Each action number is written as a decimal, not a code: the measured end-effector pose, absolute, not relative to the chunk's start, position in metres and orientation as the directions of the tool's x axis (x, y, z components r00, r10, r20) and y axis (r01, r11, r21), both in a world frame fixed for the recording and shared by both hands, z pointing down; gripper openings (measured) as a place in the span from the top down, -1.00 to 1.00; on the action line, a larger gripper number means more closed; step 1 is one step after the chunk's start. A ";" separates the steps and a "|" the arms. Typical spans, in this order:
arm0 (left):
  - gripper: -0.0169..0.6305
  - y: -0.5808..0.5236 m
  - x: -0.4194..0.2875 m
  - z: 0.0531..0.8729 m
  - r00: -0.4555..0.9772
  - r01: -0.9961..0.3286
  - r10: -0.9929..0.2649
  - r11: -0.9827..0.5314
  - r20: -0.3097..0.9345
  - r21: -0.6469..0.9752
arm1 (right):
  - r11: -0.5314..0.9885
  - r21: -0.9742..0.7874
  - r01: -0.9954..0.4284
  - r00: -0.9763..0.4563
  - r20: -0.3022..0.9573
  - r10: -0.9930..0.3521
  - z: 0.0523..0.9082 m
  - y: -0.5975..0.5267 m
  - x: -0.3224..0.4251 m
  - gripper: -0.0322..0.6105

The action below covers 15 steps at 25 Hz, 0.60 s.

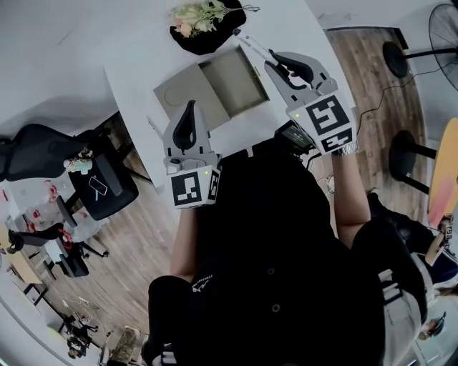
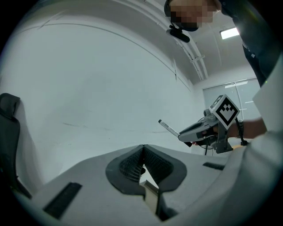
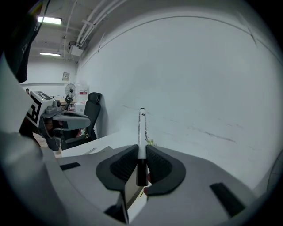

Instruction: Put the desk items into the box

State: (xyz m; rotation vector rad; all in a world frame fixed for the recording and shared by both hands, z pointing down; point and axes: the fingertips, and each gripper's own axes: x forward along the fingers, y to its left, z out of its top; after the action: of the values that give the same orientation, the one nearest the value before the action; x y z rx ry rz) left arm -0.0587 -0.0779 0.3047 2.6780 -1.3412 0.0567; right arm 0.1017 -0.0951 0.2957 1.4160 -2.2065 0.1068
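- A white table [image 1: 136, 68] stands by a white wall. The floor [image 1: 143, 243] is wood, and a black chair [image 1: 100, 182] is near.
- An open brown box [image 1: 232, 82] sits on the table. Flowers [image 1: 200, 14] are just behind it.
- The marker [image 3: 141, 128] is white with a black end.
- The right gripper [image 3: 141, 152] pinches the marker tight and holds it up in the air, maybe over the box's far corner.
- The left gripper [image 2: 142, 152] has its jaws pressed together with nothing in them. It is by the box's near side.
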 end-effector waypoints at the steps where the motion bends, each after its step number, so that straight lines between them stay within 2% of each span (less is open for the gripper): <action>1: 0.92 -0.078 -0.056 0.303 0.604 -0.796 -0.791 -0.594 0.097 0.113 | 0.450 0.201 -0.870 -0.323 0.456 -0.829 0.294 -0.093 0.103 0.70; 15: 0.92 -0.086 -0.038 0.303 0.626 -0.779 -0.775 -0.616 0.090 0.112 | 0.456 0.226 -0.861 -0.311 0.476 -0.822 0.298 -0.092 0.118 0.70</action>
State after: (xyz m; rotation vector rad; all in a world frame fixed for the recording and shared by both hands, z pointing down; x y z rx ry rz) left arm -0.0382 -0.0860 0.3028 2.7042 -1.3006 0.0496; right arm 0.1183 -0.0921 0.2982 1.4004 -2.1774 0.0944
